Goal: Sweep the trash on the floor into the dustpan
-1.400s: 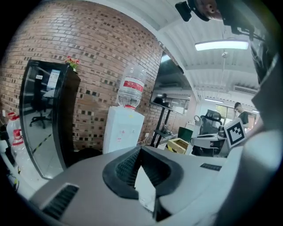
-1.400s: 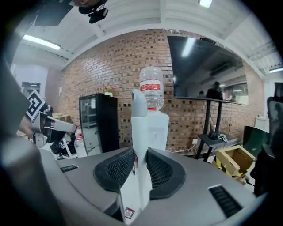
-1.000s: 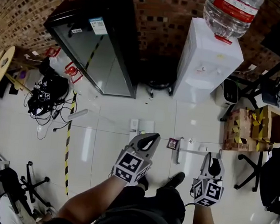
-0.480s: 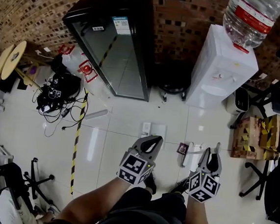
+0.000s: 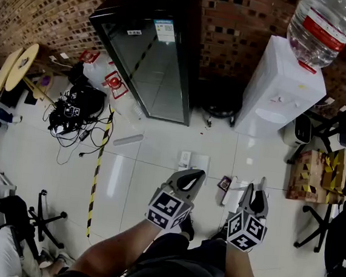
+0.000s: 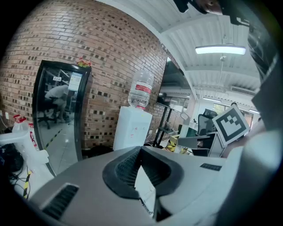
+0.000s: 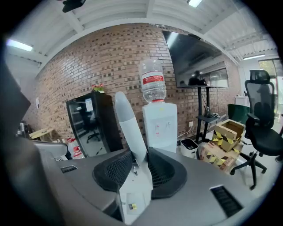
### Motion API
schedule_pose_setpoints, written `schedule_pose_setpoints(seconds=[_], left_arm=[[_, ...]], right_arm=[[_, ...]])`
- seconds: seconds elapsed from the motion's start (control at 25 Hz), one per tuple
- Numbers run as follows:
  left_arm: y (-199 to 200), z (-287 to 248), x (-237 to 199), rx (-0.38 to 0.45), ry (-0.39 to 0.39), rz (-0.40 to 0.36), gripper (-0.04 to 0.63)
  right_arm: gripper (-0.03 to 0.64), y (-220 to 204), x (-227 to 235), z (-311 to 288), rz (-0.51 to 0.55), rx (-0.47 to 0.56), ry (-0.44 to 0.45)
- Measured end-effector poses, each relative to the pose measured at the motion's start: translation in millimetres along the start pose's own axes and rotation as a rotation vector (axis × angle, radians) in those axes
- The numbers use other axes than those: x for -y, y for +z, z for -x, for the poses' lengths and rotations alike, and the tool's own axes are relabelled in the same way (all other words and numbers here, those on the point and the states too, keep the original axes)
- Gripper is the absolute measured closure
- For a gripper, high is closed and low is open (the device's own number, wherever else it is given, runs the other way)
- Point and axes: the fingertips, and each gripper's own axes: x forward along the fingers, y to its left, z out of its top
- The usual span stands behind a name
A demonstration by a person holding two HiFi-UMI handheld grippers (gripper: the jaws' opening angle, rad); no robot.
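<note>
My left claw (image 5: 191, 178) is pinched on a thin white edge of what I judge is the dustpan (image 5: 193, 162), my right claw (image 5: 253, 194) is clamped round the white broom handle (image 7: 128, 128), and the dark trash (image 5: 224, 183) lies on the floor between them, nearer the right.

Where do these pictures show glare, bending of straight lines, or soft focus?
Head view: bright patches glare on the glossy floor, and the brick wall bows. Left gripper view: the ceiling lamp is blown out, corners are black, the near right edge is blurred. Right gripper view: the brick wall curves, corners are black.
</note>
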Motion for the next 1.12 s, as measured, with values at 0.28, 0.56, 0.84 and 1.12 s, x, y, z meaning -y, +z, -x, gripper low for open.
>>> schedule_pose_setpoints(seconds=[0.28, 0.56, 0.84, 1.12], left_arm=[[-2, 15, -23, 0.015, 0.056, 0.016, 0.588], [2, 44, -46, 0.038, 0.107, 0.038, 0.588], [5, 53, -46, 0.044, 0.129, 0.048, 0.588], [35, 50, -19, 0.092, 0.113, 0.021, 0.588]], right_arm=[[0.492, -1, -56, -9, -0.025, -0.008, 0.122], [0.492, 9, -107, -12, -0.072, -0.002, 0.229], [0.499, 32, -77, -9, -0.033, 0.03, 0.2], [0.502, 92, -41, 21, -0.039, 0.133, 0.239]])
